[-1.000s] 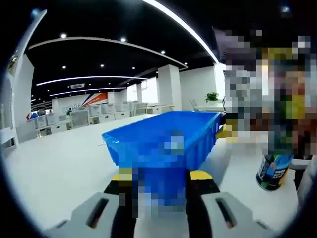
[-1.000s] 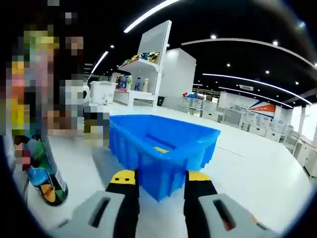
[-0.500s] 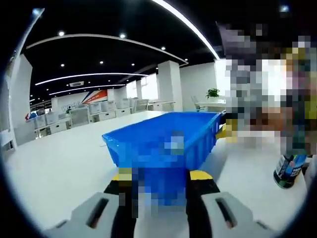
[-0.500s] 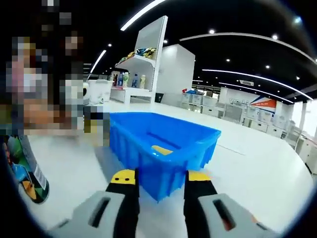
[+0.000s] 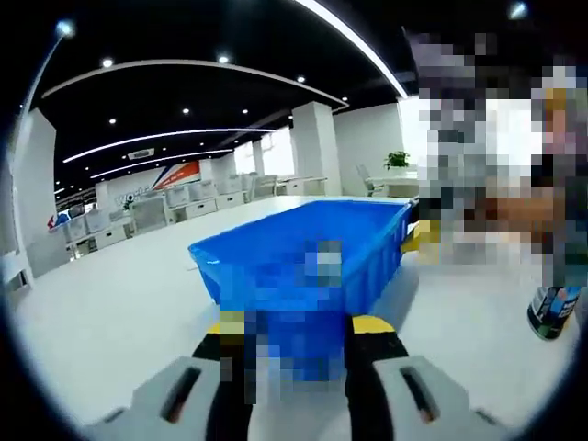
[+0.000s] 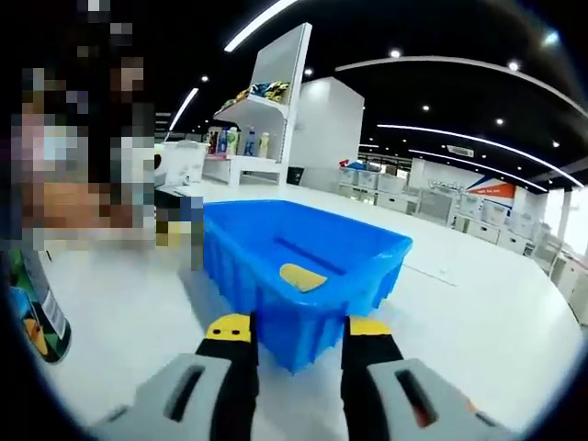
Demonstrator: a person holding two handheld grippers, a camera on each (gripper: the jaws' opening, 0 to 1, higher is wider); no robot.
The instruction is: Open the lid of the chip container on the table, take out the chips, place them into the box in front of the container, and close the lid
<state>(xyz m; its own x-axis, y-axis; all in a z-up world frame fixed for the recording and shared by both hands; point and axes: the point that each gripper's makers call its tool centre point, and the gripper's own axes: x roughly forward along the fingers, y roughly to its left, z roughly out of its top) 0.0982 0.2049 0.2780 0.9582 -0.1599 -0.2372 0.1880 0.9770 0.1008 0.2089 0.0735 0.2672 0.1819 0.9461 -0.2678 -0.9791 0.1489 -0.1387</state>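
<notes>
1 yellow chip [image 6: 301,277] lies in blue box [image 6: 303,266] — both tools open.

Left claw [image 5: 296,342] open before blue box [image 5: 303,257]; chip container [image 5: 554,310] far right.

Big open-plan hall, black ceiling [image 5: 184,28] with long curved LED strips [image 6: 478,69] and round spotlights. White table top [image 5: 92,312] underfoot of everything. White square pillar [image 5: 312,147], potted plant [image 5: 397,159] beside it, rows of white desks [image 5: 165,213] at the back. In the right gripper view, a tall white shelf unit [image 6: 262,119] with bottles and bags, orange-blue banner [image 6: 501,190] far right
</notes>
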